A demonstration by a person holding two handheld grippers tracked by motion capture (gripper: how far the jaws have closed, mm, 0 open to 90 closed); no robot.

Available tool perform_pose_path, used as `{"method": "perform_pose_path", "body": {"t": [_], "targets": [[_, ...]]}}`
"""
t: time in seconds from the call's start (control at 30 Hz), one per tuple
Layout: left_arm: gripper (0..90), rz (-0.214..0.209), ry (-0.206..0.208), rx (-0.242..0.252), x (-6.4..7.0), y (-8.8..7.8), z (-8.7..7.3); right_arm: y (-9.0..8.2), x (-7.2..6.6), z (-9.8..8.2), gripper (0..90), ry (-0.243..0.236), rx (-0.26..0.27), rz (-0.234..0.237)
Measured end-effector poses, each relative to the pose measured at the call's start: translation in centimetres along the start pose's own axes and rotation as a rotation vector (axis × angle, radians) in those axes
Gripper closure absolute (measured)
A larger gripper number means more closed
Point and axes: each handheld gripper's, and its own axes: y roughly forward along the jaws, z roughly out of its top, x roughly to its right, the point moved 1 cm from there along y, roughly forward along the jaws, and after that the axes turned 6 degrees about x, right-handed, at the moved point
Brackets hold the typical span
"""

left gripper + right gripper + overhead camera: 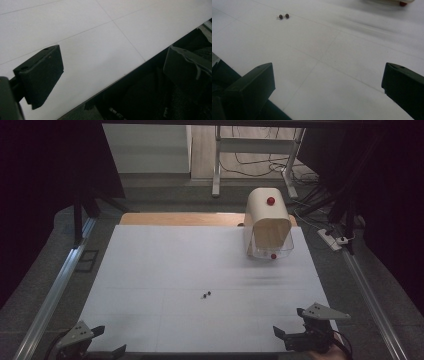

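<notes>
Two tiny dark beads (205,294) lie side by side near the middle of the white table (165,265); in the right gripper view the beads (283,16) sit far ahead at upper left. A cream, arch-topped box (268,222) with a red knob and a clear front stands at the far right. My left gripper (107,340) rests open at the table's near left edge, its jaws wide apart (112,72) over the edge. My right gripper (290,322) is open at the near right, jaws spread (328,82) above bare table.
Metal rails (55,295) run along both sides of the table. A power strip (332,239) and cables lie on the floor at the right. A desk frame (217,165) stands beyond the far edge.
</notes>
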Motion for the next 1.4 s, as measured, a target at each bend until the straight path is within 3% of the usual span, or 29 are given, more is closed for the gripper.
{"method": "perform_pose_path", "body": {"t": [0.37,0.7,0.87,1.0,1.4], "targets": [[3.5,-0.011,-0.007,0.007,-0.1,0.0,0.0,-1.0,0.0,-1.7,0.0,0.019,-0.049,-0.014],[3.6,-0.006,-0.012,0.008,0.0,-0.3,-0.2,-1.0,0.2,-1.9,0.0,0.037,-0.095,-0.015],[3.7,-0.004,-0.011,0.002,0.0,-0.3,-0.2,-1.0,0.1,-1.8,0.0,0.030,-0.094,-0.012],[3.8,-0.003,-0.009,0.003,0.0,-0.3,-0.3,-1.0,-0.1,-1.7,0.0,-0.003,-0.103,-0.015],[3.8,-0.006,-0.008,-0.007,0.0,-0.1,-0.2,-1.0,-0.4,-1.1,0.0,-0.024,-0.074,0.006]]}}
